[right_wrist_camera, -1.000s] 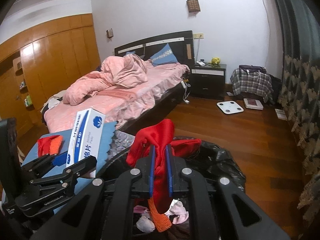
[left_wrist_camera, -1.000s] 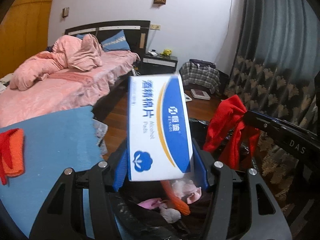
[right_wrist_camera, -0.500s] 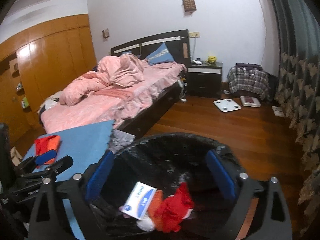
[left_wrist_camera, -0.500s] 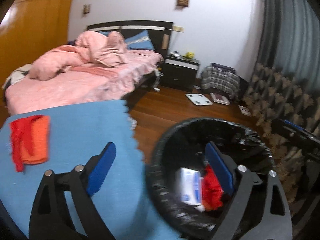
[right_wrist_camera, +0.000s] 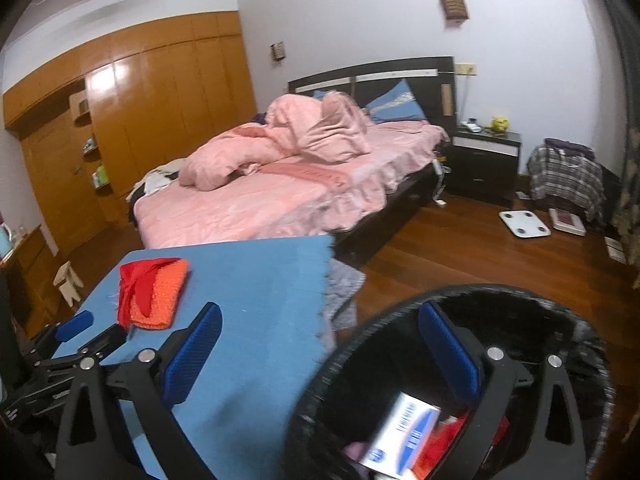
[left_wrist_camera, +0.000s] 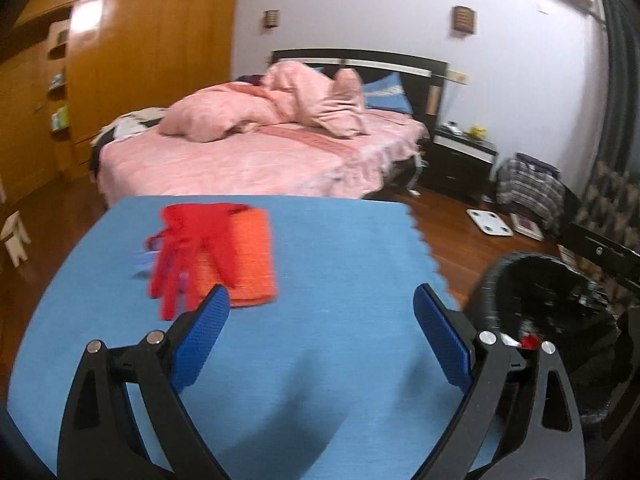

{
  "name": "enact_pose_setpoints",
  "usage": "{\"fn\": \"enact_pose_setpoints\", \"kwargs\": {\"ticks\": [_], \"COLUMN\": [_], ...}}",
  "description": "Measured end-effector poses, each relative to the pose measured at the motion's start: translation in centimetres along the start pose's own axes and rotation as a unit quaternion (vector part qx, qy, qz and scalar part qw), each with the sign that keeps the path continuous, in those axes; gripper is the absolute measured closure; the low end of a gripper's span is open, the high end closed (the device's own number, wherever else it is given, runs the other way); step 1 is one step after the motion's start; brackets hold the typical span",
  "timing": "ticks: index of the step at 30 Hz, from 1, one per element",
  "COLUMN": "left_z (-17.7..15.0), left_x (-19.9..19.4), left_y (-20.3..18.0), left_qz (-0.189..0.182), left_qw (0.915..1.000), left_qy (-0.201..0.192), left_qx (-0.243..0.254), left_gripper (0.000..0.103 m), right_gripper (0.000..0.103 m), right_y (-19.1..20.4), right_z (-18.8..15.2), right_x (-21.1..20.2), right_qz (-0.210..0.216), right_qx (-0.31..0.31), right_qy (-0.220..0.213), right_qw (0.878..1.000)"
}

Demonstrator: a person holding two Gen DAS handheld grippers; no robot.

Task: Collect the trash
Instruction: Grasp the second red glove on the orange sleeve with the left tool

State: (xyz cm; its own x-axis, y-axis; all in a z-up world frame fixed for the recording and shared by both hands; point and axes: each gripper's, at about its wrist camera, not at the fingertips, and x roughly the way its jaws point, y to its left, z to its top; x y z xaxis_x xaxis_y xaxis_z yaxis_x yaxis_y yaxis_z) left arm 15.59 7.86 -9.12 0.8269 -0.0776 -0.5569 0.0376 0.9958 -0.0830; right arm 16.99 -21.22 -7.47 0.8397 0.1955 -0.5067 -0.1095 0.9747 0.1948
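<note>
Now both grippers, left gripper (left_wrist_camera: 322, 312) and right gripper (right_wrist_camera: 318, 330), gape empty.

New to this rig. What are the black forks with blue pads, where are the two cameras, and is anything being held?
There is no robot: a person carries a hand-held two-finger gripper in each hand, each with a fisheye camera looking forward along its fingers. One picture is from the left gripper, the other from the right gripper; the black forks with blue pads are their fingers. Both stand open and hold nothing; their jaws have just been opening. On the blue mat lie a red glove and an orange cloth under it. Beside the mat stands a black-lined trash bin holding a white-and-blue box and something red. Behind is a bedroom with a pink bed.
</note>
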Motion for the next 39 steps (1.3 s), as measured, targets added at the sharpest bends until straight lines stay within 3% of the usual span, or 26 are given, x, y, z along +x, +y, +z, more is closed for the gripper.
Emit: {"fn": "enact_pose_setpoints", "kwargs": {"ticks": [11, 24, 27, 32, 34, 39], "left_z": [2.4, 4.8, 4.8, 4.2, 4.1, 4.6], "left_x": [4.4, 10.8, 11.7, 13.6, 13.6, 12.1], "left_y": [7.4, 9.3, 9.4, 9.5, 9.6, 10.3], "left_qz": [0.064, 0.073, 0.069, 0.066, 0.064, 0.053], "left_qw": [0.9979, 0.9973, 0.9974, 0.997, 0.9972, 0.998], "left_qy": [-0.006, 0.007, 0.014, 0.042, 0.039, 0.016], "left_qx": [-0.008, -0.008, -0.013, -0.004, -0.006, -0.03], "left_gripper": [0.015, 0.031, 0.039, 0.076, 0.085, 0.092], "right_gripper": [0.006, 0.006, 0.006, 0.006, 0.006, 0.006], "right_y": [8.0, 11.2, 11.4, 11.4, 11.3, 11.3], "right_z": [0.9, 1.7, 1.3, 0.9, 0.8, 0.8], "right_x": [8.3, 13.7, 14.3, 15.0, 15.1, 15.3], "right_qz": [0.029, 0.041, 0.042, 0.042, 0.042, 0.041], "right_qx": [-0.045, -0.063, -0.063, -0.061, -0.061, -0.058], "right_qy": [0.026, 0.049, 0.055, 0.064, 0.065, 0.067], "right_qw": [0.998, 0.996, 0.996, 0.995, 0.995, 0.995]}}
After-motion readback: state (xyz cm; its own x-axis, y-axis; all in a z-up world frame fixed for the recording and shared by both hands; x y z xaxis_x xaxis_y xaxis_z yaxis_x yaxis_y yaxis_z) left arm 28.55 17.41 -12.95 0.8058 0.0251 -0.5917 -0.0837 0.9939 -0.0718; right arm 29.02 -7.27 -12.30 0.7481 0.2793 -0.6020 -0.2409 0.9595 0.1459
